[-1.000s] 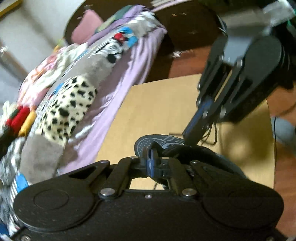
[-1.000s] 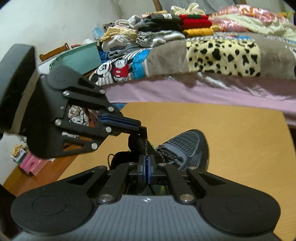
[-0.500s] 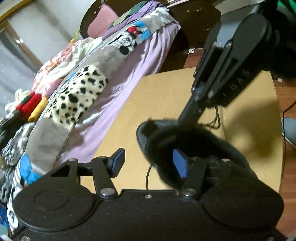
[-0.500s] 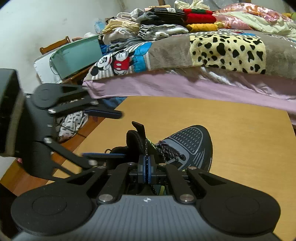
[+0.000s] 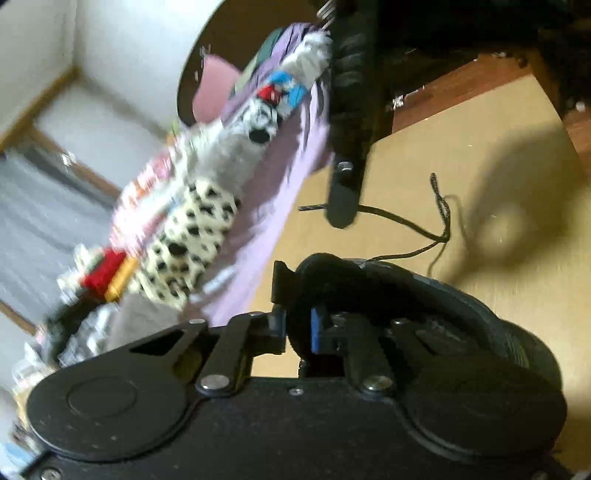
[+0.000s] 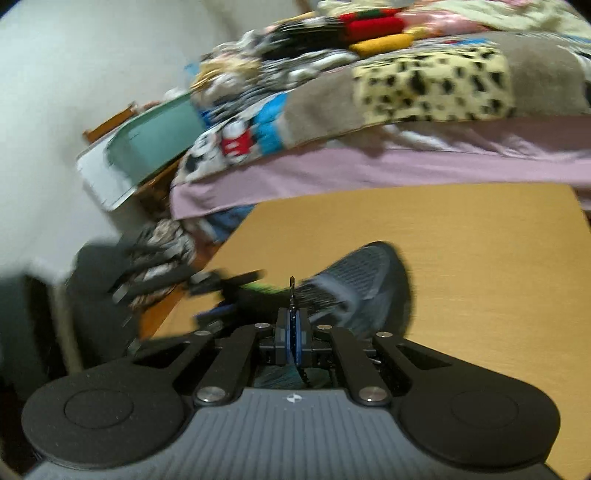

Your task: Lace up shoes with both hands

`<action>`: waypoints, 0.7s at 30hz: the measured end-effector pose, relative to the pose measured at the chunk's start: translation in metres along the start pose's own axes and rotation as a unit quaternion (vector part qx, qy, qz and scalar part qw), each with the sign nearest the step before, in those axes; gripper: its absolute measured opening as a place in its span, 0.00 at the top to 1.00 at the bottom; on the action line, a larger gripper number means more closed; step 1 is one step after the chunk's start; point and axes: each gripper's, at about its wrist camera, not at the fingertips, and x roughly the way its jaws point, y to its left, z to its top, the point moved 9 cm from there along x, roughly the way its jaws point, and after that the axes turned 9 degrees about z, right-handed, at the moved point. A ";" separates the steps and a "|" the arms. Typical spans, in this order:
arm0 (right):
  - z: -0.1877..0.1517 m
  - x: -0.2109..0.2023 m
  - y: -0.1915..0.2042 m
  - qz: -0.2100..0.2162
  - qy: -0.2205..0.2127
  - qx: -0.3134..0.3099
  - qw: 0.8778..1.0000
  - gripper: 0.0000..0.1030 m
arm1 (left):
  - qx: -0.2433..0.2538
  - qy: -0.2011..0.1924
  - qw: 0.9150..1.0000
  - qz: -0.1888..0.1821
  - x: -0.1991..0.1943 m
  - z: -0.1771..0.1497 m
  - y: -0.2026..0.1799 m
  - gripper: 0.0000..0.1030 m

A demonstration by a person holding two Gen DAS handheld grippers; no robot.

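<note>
A black shoe (image 5: 454,295) lies on the tan table (image 5: 491,155), its toe (image 6: 373,266) pointing away in the right wrist view. My left gripper (image 5: 297,325) has the padded black rim of the shoe's opening between its fingers; the jaws are closing and the pads press on that rim. My right gripper (image 6: 291,332) is shut on the black lace, whose tip (image 6: 291,286) pokes up above the pads. In the left wrist view the right gripper (image 5: 341,210) hangs above the table and the lace (image 5: 439,225) trails from it to the shoe. The left gripper (image 6: 184,284) shows blurred left of the shoe.
A bed with a purple sheet and a patchwork blanket (image 6: 424,81) runs along the table's far edge, with folded clothes (image 6: 369,26) piled on it. A teal bin (image 6: 155,147) stands at the left by the wall. Bare tabletop (image 6: 480,266) lies right of the shoe.
My left gripper opened, sank beside the shoe and closed over the rim of its opening. The right gripper kept its hold on the lace and drew it away from the shoe.
</note>
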 end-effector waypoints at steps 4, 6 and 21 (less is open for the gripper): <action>-0.003 0.004 -0.015 -0.022 0.006 0.004 1.000 0.95 | 0.024 -0.051 0.998 0.040 -0.010 -0.001 -0.001 0.90; -0.003 0.008 -0.016 -0.026 0.015 -0.005 1.000 0.95 | 0.030 -0.064 0.996 0.049 -0.011 -0.002 0.000 0.90; 0.000 0.038 0.013 -0.073 0.160 -0.224 0.959 0.95 | 0.046 -0.091 0.992 0.072 -0.024 -0.005 0.006 0.90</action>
